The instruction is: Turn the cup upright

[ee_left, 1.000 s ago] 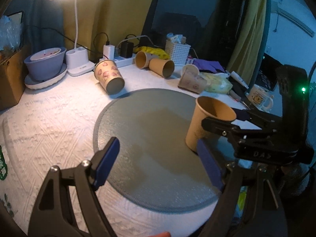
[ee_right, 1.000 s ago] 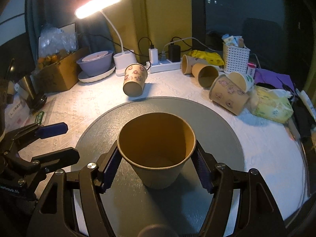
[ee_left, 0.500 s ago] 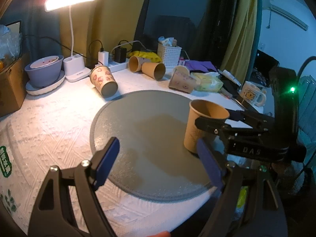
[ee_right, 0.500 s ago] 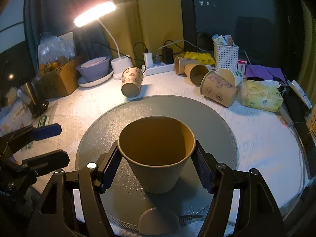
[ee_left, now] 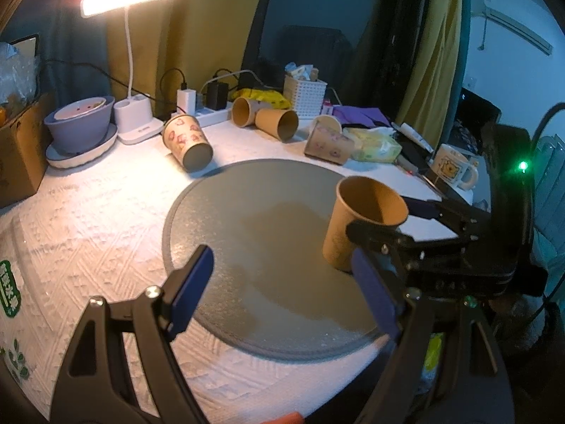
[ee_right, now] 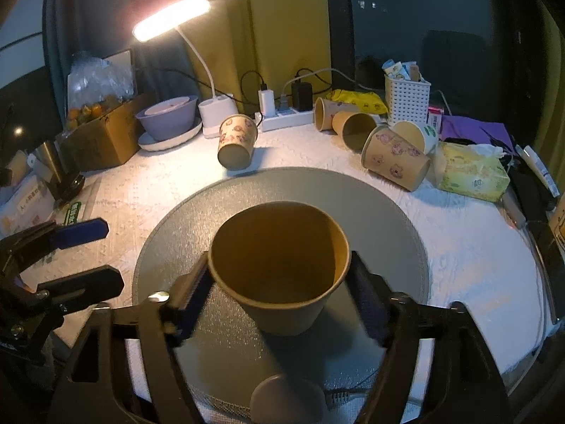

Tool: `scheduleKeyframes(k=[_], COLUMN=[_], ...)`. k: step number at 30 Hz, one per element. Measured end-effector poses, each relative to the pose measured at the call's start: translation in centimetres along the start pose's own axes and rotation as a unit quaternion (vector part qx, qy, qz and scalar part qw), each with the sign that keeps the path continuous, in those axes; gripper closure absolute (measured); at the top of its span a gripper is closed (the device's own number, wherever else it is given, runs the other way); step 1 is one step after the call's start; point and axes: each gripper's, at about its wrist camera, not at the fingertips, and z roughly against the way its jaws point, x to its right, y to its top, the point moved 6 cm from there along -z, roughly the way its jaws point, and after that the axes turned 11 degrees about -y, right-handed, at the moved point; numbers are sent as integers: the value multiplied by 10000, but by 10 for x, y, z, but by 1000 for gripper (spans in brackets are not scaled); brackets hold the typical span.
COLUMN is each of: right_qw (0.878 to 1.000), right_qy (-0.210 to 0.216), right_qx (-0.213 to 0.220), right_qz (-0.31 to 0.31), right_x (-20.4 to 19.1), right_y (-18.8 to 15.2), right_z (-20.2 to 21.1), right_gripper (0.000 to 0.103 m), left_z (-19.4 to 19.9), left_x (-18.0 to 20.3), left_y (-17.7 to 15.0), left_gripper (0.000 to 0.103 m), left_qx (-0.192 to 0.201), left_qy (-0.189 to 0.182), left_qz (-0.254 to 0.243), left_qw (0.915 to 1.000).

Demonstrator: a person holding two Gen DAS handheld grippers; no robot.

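Right wrist view, right gripper (ee_right: 282, 295) angled down, fingers opening around upright cup (ee_right: 280, 265).

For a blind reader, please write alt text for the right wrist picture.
A brown paper cup stands upright on a round grey mat, between the right tongs, whose jaws are opening. Behind the mat, several paper cups lie on their sides near a lit desk lamp.
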Motion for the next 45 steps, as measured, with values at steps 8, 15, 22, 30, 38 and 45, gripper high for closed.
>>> scheduleKeyframes(k=[8,15,22,30,38,45], right_qw=[9999,9994,9980,9939,9911,9856], right_qy=[-61,-139,-230,-530,-420,-561], right_qx=[63,256,529,892,1212,1562], right_qz=[-148,-189,-273,-364,-366,-311], right_x=[3,8,14,18,12,8], right_y=[-3,0,6,15,23,29], right_z=[14,40,75,119,155,185], right_gripper=[13,13,13,13,13,13], left_z=[10,24,41,67,100,122], left_x=[7,17,28,43,60,75], left_y=[3,8,15,26,36,41], left_gripper=[9,9,9,9,9,9], left_qx=[128,280,496,895,1391,1666], left_qy=[33,37,50,31,102,140], left_qz=[-111,-234,-362,-480,-734,-955], left_qw=[9999,9993,9981,9948,9875,9813])
